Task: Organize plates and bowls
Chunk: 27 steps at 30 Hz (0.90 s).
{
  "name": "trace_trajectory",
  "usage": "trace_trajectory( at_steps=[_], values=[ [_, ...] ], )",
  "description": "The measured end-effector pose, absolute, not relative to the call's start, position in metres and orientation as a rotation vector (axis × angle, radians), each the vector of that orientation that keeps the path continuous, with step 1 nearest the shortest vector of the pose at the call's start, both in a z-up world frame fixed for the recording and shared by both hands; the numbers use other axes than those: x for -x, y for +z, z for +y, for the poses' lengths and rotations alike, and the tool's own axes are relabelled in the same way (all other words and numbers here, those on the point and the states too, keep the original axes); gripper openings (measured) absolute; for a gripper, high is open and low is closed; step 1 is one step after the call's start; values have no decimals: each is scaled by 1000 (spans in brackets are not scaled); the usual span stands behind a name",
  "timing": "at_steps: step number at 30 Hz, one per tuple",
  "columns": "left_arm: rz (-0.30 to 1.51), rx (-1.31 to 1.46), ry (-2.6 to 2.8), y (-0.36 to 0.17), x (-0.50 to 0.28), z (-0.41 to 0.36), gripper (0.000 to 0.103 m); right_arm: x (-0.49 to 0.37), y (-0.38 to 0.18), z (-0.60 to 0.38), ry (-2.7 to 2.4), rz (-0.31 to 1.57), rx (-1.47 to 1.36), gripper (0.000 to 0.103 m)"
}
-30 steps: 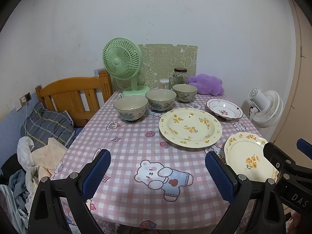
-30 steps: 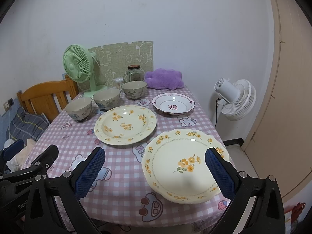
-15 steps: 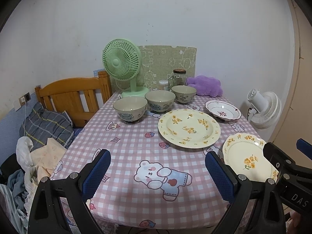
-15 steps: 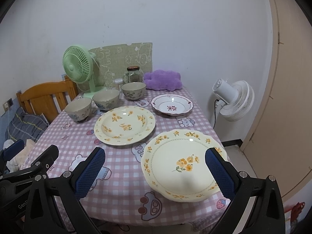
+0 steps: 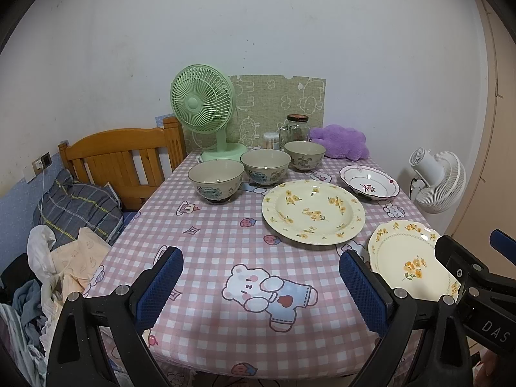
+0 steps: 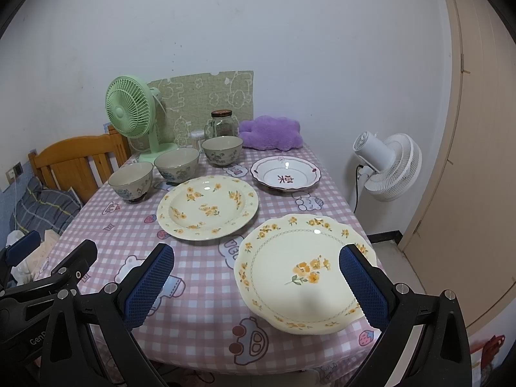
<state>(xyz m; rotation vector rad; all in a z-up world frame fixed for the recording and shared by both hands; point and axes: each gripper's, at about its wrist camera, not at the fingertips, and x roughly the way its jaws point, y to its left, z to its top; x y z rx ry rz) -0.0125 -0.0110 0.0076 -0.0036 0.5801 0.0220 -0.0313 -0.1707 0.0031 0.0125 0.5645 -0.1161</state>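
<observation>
Left wrist view: the left gripper (image 5: 261, 285) hangs wide and empty over the table (image 5: 206, 225), three bowls (image 5: 265, 167) lined up far back; right wrist view: the right gripper (image 6: 256, 279) gapes wide, unladen, over the near plate (image 6: 290, 271).

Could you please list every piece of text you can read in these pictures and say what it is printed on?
"DAS" – on the right gripper's black body, seen from the left wrist view.
"Gen" – cut off, on the left gripper's body, seen from the right wrist view.
Red character on the white plate: too small to read surely.
Tablecloth label prints: blurred.
</observation>
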Motion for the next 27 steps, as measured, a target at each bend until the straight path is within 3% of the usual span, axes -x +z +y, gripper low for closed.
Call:
trace_trajectory(
  at_steps=[27],
  values=[
    [588, 12, 28, 3, 14, -6, 98, 28, -2, -170, -110, 574, -10, 103]
  ],
)
